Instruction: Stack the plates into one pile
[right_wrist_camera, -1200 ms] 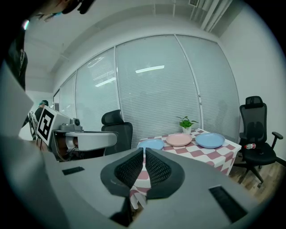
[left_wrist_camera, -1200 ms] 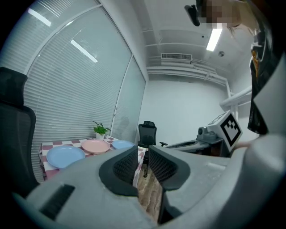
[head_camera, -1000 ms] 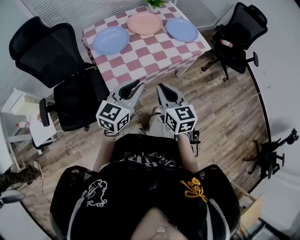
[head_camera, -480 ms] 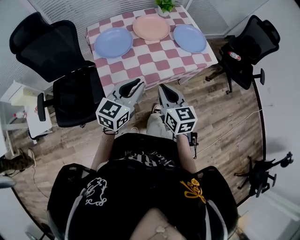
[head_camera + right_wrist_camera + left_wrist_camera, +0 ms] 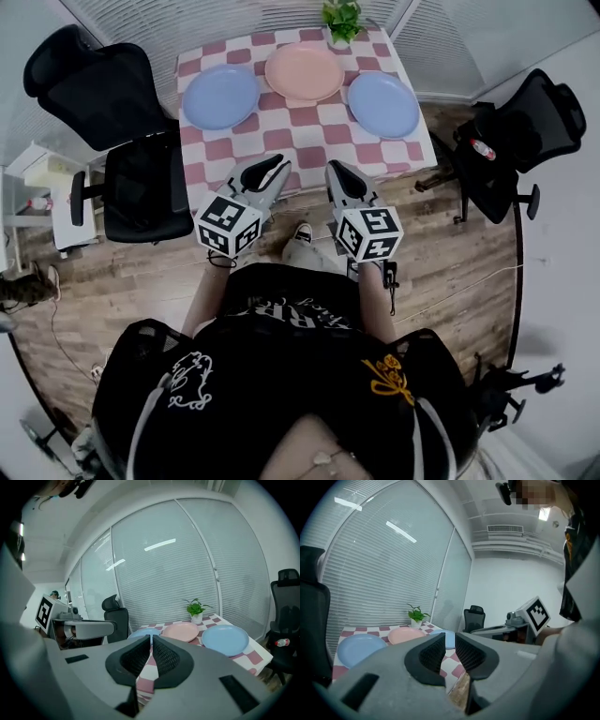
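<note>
Three plates lie apart in a row on the checkered table [image 5: 309, 141]: a blue plate [image 5: 220, 96] at the left, a pink plate [image 5: 303, 71] in the middle at the back, and a second blue plate [image 5: 383, 103] at the right. My left gripper [image 5: 277, 170] and right gripper [image 5: 336, 172] hang side by side in front of the table's near edge, short of all plates. Both are shut with nothing between the jaws. The left gripper view shows its jaws [image 5: 450, 641] pointing at the plates [image 5: 405, 634]. So does the right gripper view [image 5: 151, 639], with the pink plate [image 5: 180, 631] ahead.
A small potted plant [image 5: 341, 19] stands at the table's far edge behind the pink plate. Black office chairs stand at the left [image 5: 141, 178] and the right [image 5: 520, 131] of the table. A white side unit [image 5: 42, 183] sits at the far left on the wooden floor.
The table and plates have shifted toward the middle of the head view and turned squarer to me. Both grippers stay shut and level in front of the body.
</note>
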Motion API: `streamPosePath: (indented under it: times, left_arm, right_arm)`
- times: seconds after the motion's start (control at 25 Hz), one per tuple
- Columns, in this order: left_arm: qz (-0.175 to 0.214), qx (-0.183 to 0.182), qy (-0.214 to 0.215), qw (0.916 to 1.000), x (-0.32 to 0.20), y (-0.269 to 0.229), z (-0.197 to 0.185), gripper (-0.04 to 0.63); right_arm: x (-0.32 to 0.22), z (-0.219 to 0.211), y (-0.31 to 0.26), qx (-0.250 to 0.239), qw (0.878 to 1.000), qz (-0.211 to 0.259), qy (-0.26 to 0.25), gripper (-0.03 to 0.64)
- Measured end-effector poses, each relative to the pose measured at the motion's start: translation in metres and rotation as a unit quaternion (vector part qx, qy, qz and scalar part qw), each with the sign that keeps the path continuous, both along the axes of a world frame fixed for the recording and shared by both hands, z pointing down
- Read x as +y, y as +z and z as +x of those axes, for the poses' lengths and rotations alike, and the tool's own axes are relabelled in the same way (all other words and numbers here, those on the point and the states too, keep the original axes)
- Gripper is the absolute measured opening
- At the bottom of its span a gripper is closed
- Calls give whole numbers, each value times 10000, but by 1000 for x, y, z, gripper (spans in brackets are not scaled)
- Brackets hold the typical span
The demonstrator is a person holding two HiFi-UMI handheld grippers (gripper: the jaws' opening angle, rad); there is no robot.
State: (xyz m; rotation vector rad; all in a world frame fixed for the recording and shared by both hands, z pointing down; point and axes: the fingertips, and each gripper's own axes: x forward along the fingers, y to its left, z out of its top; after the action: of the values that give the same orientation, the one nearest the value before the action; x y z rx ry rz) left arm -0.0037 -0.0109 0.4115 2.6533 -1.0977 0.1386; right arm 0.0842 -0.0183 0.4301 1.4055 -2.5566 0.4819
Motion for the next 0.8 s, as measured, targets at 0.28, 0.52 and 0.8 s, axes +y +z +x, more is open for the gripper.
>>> streamPosePath:
  times: [0.28, 0.52, 0.8]
  left_arm:
    - [-179, -223, -498, 9984, -17, 14, 17, 75]
    - [-328, -377, -729, 9961, -23, 24, 14, 75]
    - [-498, -484, -829, 9941, -31, 32, 2, 75]
  right_arm:
    - [-29, 27, 13, -167, 9992, -136, -338, 21]
    - [-39, 35, 28, -294, 9981, -330, -430, 21]
    - [-53, 29, 35, -377, 9971, -496, -444, 21]
